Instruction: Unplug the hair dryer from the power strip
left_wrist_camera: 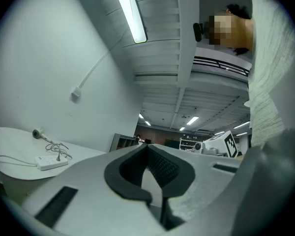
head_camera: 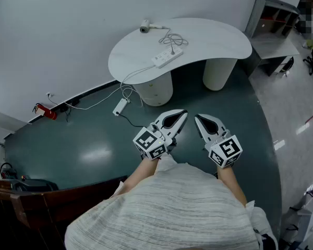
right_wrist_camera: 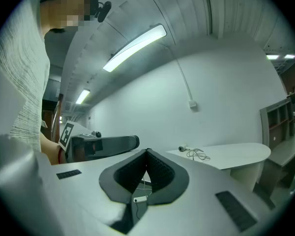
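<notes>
A small hair dryer (head_camera: 145, 27) lies at the far edge of a white curved table (head_camera: 224, 40). Its looped cord (head_camera: 172, 38) runs to a white power strip (head_camera: 167, 58) on the tabletop, where the plug sits. My left gripper (head_camera: 184, 112) and right gripper (head_camera: 196, 117) are held side by side near my body, above the dark floor and well short of the table. Both are shut with nothing between the jaws. The left gripper view shows the hair dryer (left_wrist_camera: 37, 133) and strip (left_wrist_camera: 51, 162) far off at the left. In the right gripper view the hair dryer (right_wrist_camera: 183, 148) lies beyond the jaws.
A second power strip (head_camera: 120, 107) with cables lies on the floor in front of the table's base. A grey shelf unit (head_camera: 274, 14) stands at the back right. A red object (head_camera: 48, 112) sits by the wall, and dark wooden furniture (head_camera: 21, 191) is at the lower left.
</notes>
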The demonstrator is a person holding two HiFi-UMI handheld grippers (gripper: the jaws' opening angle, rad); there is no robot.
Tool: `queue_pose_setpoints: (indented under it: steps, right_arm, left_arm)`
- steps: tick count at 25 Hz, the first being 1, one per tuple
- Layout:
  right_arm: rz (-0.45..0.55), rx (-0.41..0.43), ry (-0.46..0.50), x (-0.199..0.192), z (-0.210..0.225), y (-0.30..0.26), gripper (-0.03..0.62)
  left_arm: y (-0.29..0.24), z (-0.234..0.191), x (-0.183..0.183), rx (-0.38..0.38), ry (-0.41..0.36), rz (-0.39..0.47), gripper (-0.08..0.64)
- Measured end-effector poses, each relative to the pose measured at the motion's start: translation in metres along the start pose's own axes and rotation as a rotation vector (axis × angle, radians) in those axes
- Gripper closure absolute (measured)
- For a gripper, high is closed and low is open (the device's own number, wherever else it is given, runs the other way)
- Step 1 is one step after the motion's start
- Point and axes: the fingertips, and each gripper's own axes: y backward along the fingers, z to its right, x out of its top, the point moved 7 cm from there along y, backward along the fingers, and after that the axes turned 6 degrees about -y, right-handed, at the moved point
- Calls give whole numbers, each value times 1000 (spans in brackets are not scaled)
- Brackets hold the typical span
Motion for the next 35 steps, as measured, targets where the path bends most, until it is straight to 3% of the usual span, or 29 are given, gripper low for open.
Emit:
queue_pose_setpoints:
  steps: [10, 21, 27, 35]
  right_arm:
    - [-6, 15, 19, 8, 8, 10, 568]
    - [14, 5, 26, 7, 13, 8, 568]
    - [30, 12, 44, 11, 16, -16, 565]
    - [8, 1, 8, 15, 33, -76, 565]
  left_arm:
    - [-8, 12, -14, 9, 14, -30, 554]
    - [-18, 7, -16, -40, 19, -58, 554]
    - [-18, -18, -14, -48, 31, -64, 554]
    - [-14, -82, -9, -16, 53, -61, 554]
